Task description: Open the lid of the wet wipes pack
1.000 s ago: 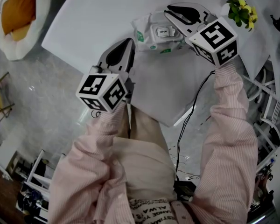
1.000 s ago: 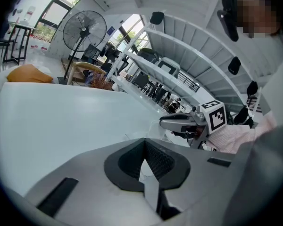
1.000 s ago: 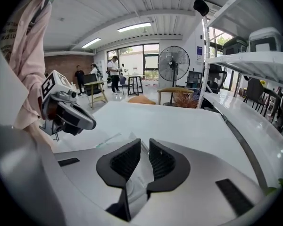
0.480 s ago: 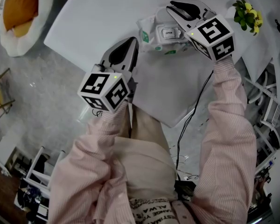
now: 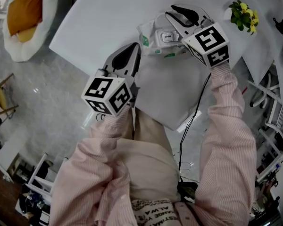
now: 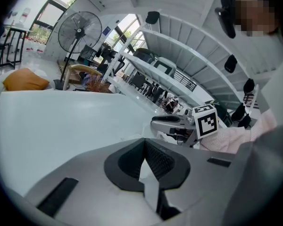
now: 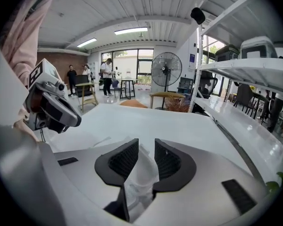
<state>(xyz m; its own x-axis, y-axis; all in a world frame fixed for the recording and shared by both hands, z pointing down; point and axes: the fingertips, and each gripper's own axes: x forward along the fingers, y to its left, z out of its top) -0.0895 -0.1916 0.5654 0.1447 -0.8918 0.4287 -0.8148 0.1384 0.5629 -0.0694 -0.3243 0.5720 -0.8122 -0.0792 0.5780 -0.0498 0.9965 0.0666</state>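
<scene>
while the person's sleeved arms reach over the white tabletop [image 5: 104,13], the soft white plastic wet wipes pack with green print [image 5: 150,36] lies flat on it, toward twelve o'clock from the body. its white rectangular flip lid marked "open" [image 5: 167,36] faces up and lies flush and closed on the pack.

the right gripper [image 5: 170,11] comes in from the pack's four o'clock side and lies across that end, just beside the lid. in the right gripper view its jaws [image 7: 146,154] have just been opening and stand apart; crinkled clear-white wrapper of the pack [image 7: 142,175] rises in the gap between the black ridged pads [image 7: 125,161], which are released and not clamped on it.

the left gripper [image 5: 136,46] hovers at about seven o'clock of the pack, near its edge but apart from it. in the left gripper view its jaws [image 6: 142,142] are clenched tip to tip with nothing between them, only bare table beyond.

a small green plant with yellow flowers [image 5: 244,12] stands at the pack's two o'clock, well apart. a black cable [image 5: 191,121] hangs off the table edge at five o'clock.
</scene>
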